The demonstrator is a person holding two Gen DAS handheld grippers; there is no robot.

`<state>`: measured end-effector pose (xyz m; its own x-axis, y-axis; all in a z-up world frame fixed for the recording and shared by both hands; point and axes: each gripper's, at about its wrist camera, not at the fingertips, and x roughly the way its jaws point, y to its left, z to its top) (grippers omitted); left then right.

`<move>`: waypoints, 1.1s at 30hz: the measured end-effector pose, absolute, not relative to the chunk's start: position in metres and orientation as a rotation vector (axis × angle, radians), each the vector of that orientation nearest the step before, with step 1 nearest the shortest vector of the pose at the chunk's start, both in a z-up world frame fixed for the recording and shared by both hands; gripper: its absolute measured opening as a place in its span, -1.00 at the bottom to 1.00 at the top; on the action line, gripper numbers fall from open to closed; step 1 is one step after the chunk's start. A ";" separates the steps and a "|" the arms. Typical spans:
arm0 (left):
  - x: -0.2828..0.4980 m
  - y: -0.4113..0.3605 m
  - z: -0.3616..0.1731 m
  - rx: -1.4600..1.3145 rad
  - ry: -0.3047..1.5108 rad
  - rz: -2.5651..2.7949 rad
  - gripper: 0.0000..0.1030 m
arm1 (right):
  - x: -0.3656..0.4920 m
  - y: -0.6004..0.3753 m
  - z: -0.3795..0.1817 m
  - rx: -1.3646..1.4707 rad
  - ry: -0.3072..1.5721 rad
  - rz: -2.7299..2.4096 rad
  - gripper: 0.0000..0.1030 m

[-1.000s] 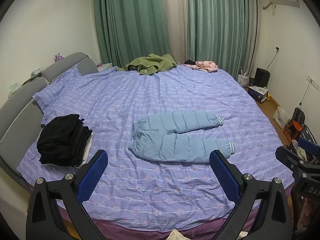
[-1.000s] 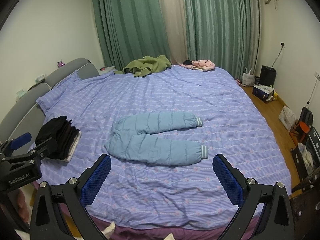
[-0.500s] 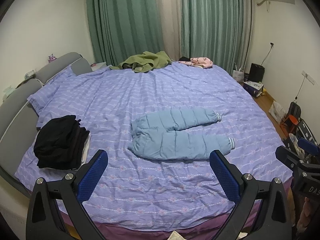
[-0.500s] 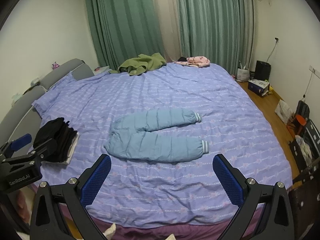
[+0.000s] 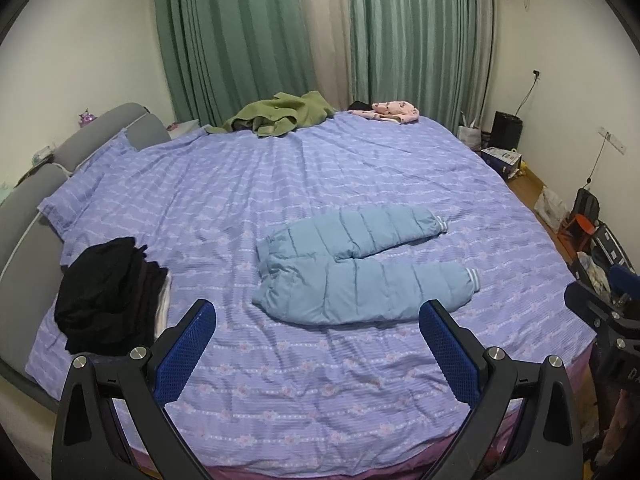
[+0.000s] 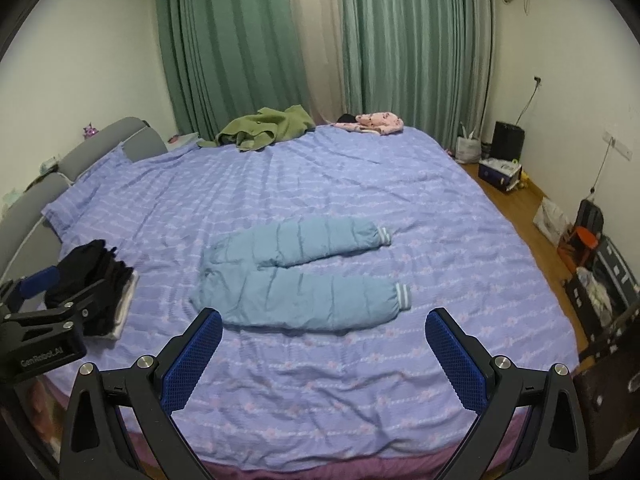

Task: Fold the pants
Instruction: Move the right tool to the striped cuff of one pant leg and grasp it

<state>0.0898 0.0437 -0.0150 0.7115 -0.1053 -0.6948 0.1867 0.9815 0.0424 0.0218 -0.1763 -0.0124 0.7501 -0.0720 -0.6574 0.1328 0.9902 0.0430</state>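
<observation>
A: What is the left gripper [image 5: 316, 344] doing?
B: Its two blue fingers are wide apart and hold nothing.
A: And the right gripper [image 6: 322, 350]?
B: The same, wide apart too. The two are side by side.

Bedroom with a wide bed [image 5: 248, 184]

Green curtains [image 5: 416, 32] cover the far wall; a grey headboard [image 5: 116, 128] runs along the left edge, wooden floor [image 6: 524, 208] right.

We see light blue quilted pants [image 5: 360, 268] on a purple striped bedspread [image 5: 280, 380], black clothes pile [image 5: 108, 296], green curtains [image 5: 240, 32].
</observation>
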 end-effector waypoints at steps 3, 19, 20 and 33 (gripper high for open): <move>0.110 0.033 -0.019 0.115 0.750 -0.182 1.00 | 0.040 -0.186 -0.012 0.095 0.699 -0.121 1.00; 0.293 -0.081 -0.092 0.174 0.709 -0.278 1.00 | 0.235 -0.289 -0.093 0.140 0.715 -0.102 0.99; 0.313 -0.092 -0.106 0.194 0.721 -0.277 1.00 | 0.250 -0.296 -0.105 0.145 0.725 -0.103 0.98; 0.438 -0.152 -0.240 0.271 0.830 -0.232 1.00 | 0.417 -0.371 -0.279 0.366 0.906 -0.113 0.45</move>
